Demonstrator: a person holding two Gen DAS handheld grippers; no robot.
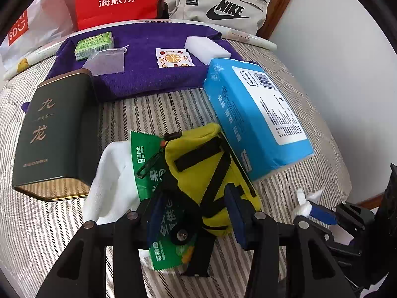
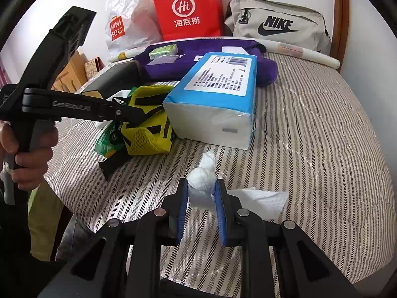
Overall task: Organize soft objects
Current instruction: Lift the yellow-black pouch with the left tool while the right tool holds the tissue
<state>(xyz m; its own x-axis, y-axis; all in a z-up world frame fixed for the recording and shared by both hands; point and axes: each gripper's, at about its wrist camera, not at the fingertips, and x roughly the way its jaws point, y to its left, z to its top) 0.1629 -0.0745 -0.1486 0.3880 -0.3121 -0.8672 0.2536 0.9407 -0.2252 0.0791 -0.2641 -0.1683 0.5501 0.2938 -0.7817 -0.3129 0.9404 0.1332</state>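
Note:
A yellow pouch [image 1: 203, 159] with black straps lies on the striped bed, leaning against a green wet-wipes pack [image 1: 146, 159]. My left gripper [image 1: 196, 211] is shut on the pouch, and the wipes pack is caught under its left pad. From the right wrist view, the left gripper [image 2: 134, 119] pinches the pouch [image 2: 148, 134] from the left, with a hand on its handle. My right gripper [image 2: 201, 198] is shut on a crumpled white tissue wad [image 2: 201, 181], just above the bed. The wad [image 1: 305, 203] also shows at the lower right of the left wrist view.
A blue tissue pack [image 1: 255, 114] leans beside the pouch. A dark tin [image 1: 54, 134] lies at the left, with a white cloth [image 1: 111, 181] beside it. The purple towel [image 1: 153, 74] behind holds small packets. A loose tissue sheet [image 2: 260, 203] lies by my right gripper. Bags line the wall.

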